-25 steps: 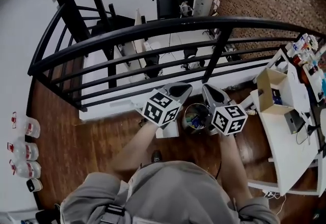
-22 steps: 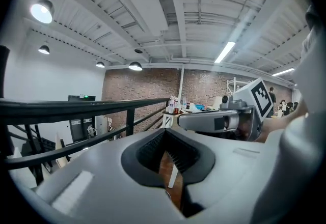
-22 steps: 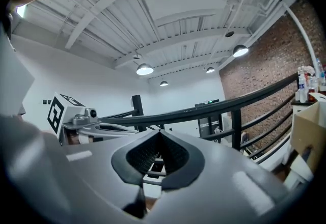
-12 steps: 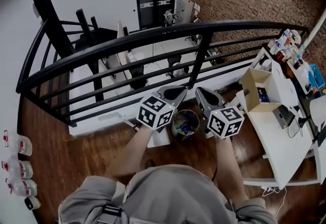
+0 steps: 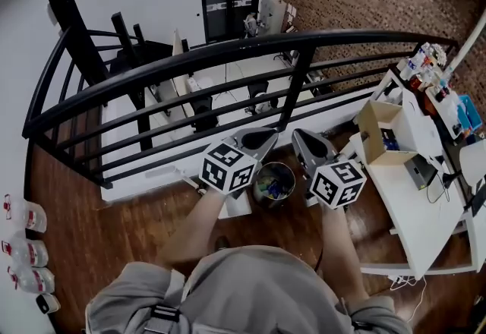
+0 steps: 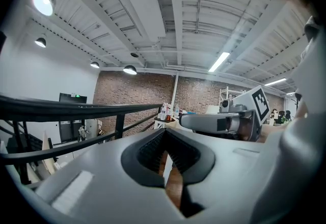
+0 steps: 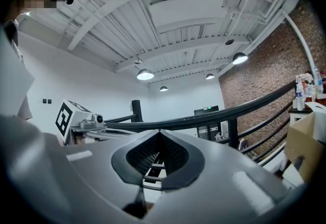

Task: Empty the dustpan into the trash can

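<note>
Plainly, the left gripper [image 6: 165, 136] has its jaws pressed together with nothing between them; only a sliver of wooden floor [image 5: 114, 226] shows through the slit. The right gripper [image 7: 159, 135] is likewise closed and empty, with black bars showing past its pads. Both are held side by side, apart, each carrying one of the two marker cubes [image 5: 228, 167].

Between and below them, one round trash can [image 5: 276, 205] stands on the floor at the foot of the black railing [image 5: 228, 51]. Its coloured contents are too small to name. A white flat piece [image 5: 237, 207] pokes out under the left gripper, mostly covered by it; whether it is the dustpan I cannot tell.

Further out, one open cardboard box [image 5: 372, 127] sits on a white table [image 5: 410, 203] cut off at the right edge. Three bottles [image 5: 26, 249] stand along the left wall, partly cropped.
</note>
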Motion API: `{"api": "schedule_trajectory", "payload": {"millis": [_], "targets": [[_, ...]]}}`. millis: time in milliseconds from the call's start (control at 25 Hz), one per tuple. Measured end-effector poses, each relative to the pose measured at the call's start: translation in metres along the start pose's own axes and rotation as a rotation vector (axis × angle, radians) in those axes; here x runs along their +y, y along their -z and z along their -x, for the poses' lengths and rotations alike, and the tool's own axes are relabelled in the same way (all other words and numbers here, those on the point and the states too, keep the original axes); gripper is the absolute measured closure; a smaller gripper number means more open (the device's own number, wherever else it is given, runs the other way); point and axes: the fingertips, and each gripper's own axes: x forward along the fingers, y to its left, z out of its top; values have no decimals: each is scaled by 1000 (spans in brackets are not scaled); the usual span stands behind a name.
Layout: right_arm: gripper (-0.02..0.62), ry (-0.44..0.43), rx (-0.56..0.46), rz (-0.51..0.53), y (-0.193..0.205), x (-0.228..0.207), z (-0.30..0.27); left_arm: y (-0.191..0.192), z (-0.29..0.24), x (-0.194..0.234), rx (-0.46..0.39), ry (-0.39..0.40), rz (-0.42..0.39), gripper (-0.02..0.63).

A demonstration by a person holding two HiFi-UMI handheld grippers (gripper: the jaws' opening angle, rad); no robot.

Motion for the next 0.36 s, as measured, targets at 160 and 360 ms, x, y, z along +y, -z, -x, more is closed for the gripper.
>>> {"api": "schedule_trajectory", "payload": {"millis": [160, 360], "targets": [[584, 4, -2, -9, -3, 0, 5, -1, -1, -3, 0, -1, 5, 600], [584, 7, -5, -18, -4, -1, 6, 5, -3, -7, 15, 8, 12, 600]]}}
